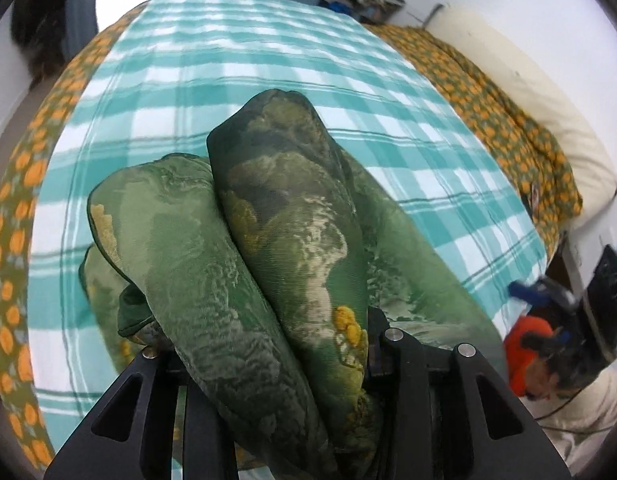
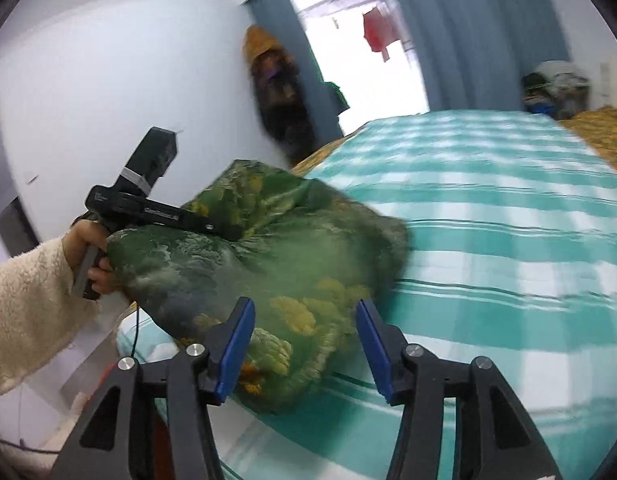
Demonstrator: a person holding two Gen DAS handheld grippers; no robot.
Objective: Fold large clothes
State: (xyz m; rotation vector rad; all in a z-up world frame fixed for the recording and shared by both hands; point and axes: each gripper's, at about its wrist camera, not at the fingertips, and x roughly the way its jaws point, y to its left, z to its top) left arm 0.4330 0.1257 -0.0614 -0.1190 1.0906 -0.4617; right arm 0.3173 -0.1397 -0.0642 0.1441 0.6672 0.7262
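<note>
Your left gripper (image 1: 268, 344) is clamped on the green patterned garment (image 1: 268, 216): the cloth is bunched between its black fingers and rises out of them in two thick rolled folds that hide the pads. In the right wrist view, the same left gripper (image 2: 224, 232) reaches in from the left, its tip buried in the garment (image 2: 260, 272), with your left hand (image 2: 90, 256) on the handle and a cream fleece sleeve (image 2: 24, 308) covering the forearm. The garment forms a loose, crumpled mound at the near left corner of the bed, resting on the teal and white checked sheet (image 2: 508, 240); part of it is lifted by the left gripper. Your right gripper (image 2: 304, 344) is spread wide, its blue pads (image 2: 236, 344) well apart and holding nothing; the garment's near edge lies just beyond and between them. An orange floral cover (image 1: 508, 128) borders the checked sheet. Beyond the bed stand grey-blue curtains (image 2: 468, 32) beside a bright doorway, where a red item (image 2: 376, 32) hangs outside.
</note>
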